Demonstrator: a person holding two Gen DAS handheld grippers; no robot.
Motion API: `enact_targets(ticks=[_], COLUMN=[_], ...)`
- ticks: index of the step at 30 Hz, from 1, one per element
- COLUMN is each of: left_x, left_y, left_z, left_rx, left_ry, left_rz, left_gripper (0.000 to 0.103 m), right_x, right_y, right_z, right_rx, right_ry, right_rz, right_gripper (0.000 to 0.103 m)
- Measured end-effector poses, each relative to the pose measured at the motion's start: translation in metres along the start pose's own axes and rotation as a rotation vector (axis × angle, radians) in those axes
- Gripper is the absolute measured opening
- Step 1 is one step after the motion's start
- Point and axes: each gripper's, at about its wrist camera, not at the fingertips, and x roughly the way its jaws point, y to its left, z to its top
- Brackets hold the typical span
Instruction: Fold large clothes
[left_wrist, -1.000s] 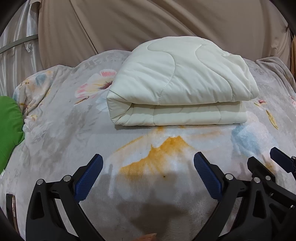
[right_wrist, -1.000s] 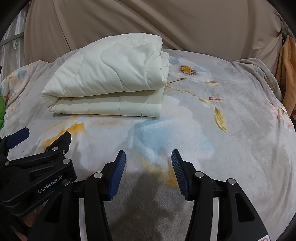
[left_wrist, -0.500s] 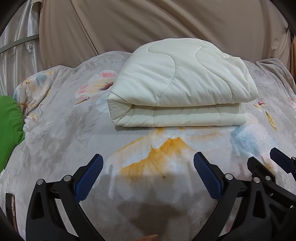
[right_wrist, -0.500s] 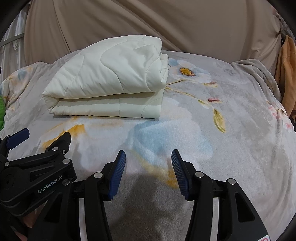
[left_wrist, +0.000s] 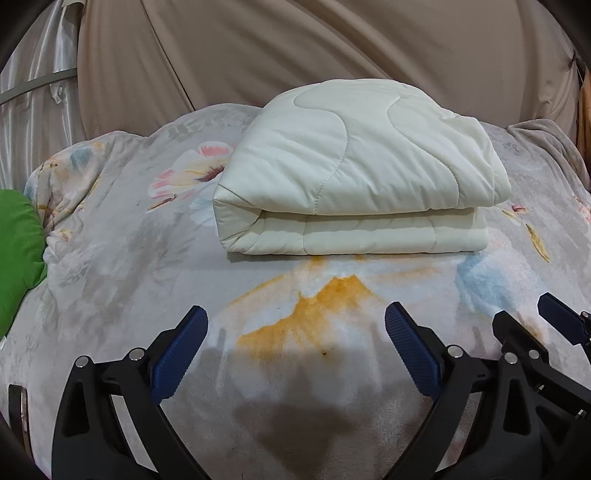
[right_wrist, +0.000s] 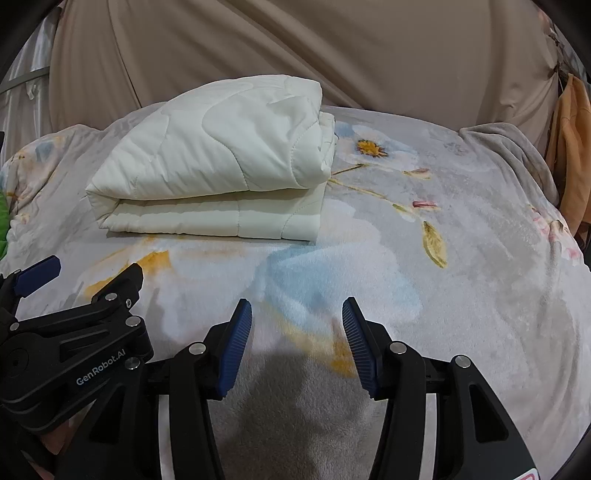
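A cream quilted comforter lies folded into a thick rectangular bundle on the flowered bed blanket; in the right wrist view the same comforter sits at the upper left. My left gripper hovers open over the blanket, well short of the bundle, with nothing between its blue pads. My right gripper is beside it, open about half as wide and empty, aimed at bare blanket to the right of the bundle. The left gripper also shows at the left edge of the right wrist view.
A green cushion lies at the bed's left edge. Beige curtains hang behind the bed. An orange cloth hangs at the far right. A grey blanket edge is bunched at the back right corner.
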Motion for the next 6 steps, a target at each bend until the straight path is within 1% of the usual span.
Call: enact_targets(ticks=[6], left_x=[-0.0005], left_y=[-0.0013], left_z=[0.0006], left_rx=[-0.002], left_ry=[-0.002], left_rz=[-0.001], left_gripper=[0.091], right_x=[-0.002], right_y=[0.0011], right_z=[-0.0001], right_rx=[-0.002], right_ry=[-0.009], right_rz=[-0.003], right_gripper=[0.051])
